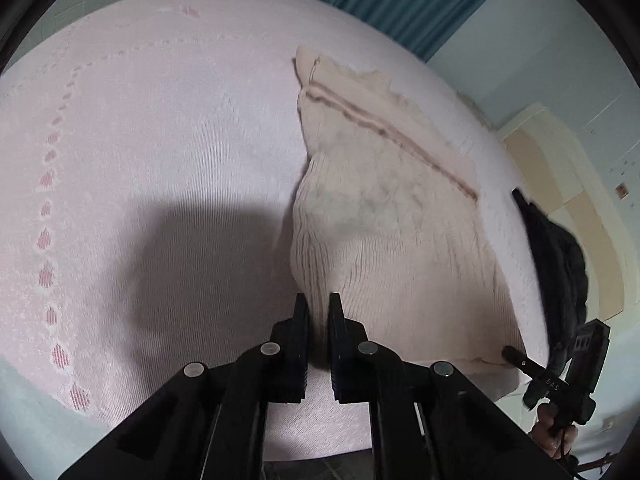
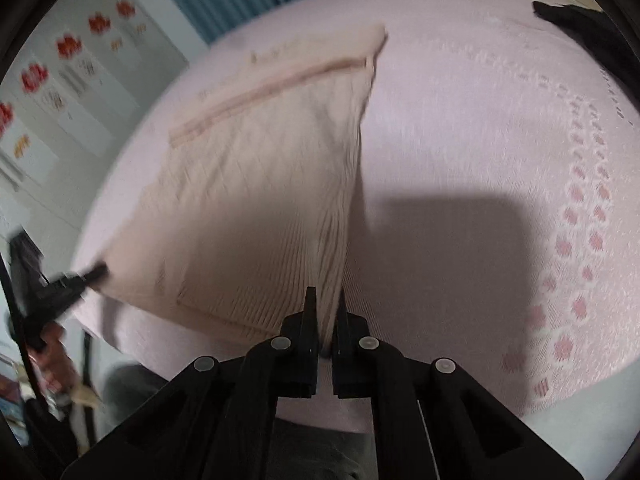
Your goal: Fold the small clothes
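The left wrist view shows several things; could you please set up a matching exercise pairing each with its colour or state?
Things:
1. sweater
2. table cover
3. curtain
4. dark garment

Descriptions:
A. teal, pleated
B. black, at the table's right edge
C. beige, ribbed, gripped at two corners
D. pale pink with a dotted pattern

Pairs: 1-C, 2-D, 3-A, 4-B

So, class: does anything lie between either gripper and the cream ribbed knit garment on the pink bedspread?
Nothing visible does. The left gripper and right gripper each pinch a near corner of the cream ribbed knit garment. The black cloth lies apart, at the bedspread's edge.
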